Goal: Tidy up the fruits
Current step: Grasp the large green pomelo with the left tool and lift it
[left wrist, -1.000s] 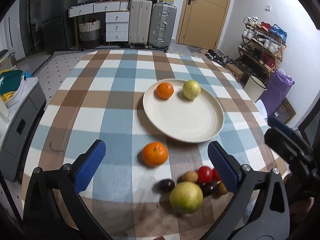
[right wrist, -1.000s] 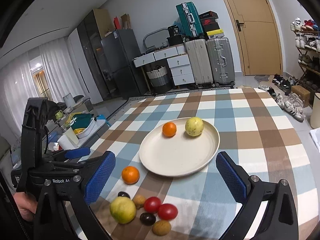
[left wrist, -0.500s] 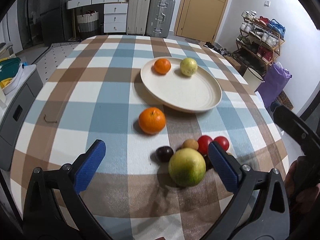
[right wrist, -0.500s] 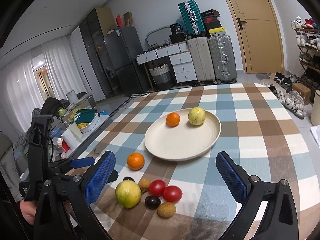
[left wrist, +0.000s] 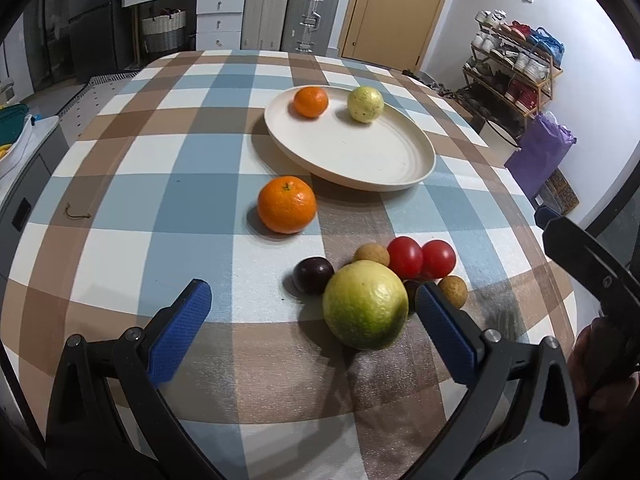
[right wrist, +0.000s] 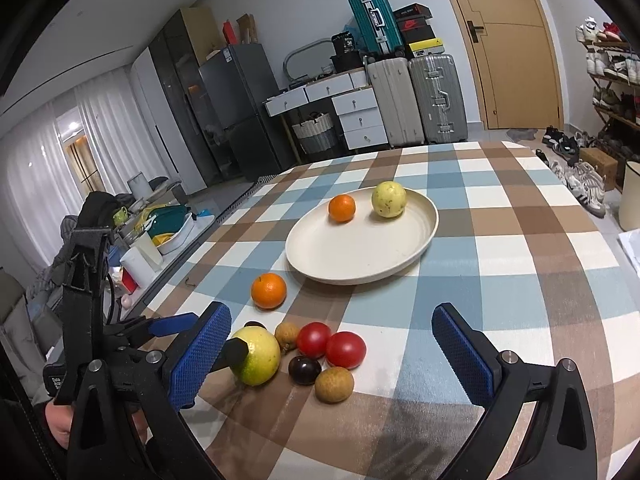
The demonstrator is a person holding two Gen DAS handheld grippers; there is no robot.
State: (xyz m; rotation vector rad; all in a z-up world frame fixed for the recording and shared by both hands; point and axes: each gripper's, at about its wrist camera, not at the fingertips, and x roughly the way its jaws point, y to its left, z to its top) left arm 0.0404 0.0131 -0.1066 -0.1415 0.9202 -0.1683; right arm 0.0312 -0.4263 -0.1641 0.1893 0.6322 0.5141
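In your left wrist view, your left gripper (left wrist: pixel 310 330) has its blue pads spread wide and grips nothing. The big green-yellow fruit (left wrist: pixel 365 305) sits low and right of centre, just inside the right-hand pad. Behind it cluster a dark plum (left wrist: pixel 313 275), two red tomatoes (left wrist: pixel 421 258) and two small tan fruits (left wrist: pixel 371 255). A loose orange (left wrist: pixel 287 204) lies at mid-frame on the checked tablecloth (left wrist: pixel 120 200). The cream plate (left wrist: pixel 360 160) sits above it, with a smaller orange (left wrist: pixel 311 101) and a pale yellow fruit (left wrist: pixel 365 104) at its far side. At the right edge you see part of your other tool.

In your right wrist view, your right gripper (right wrist: pixel 332 354) is also spread wide and holds nothing. The fruit cluster lies between its pads, toward the left one. The green-yellow fruit (right wrist: pixel 260 356) is at lower left, and one finger of your left gripper (right wrist: pixel 236 351) reaches its side. The plate (right wrist: pixel 360 256) lies above centre.
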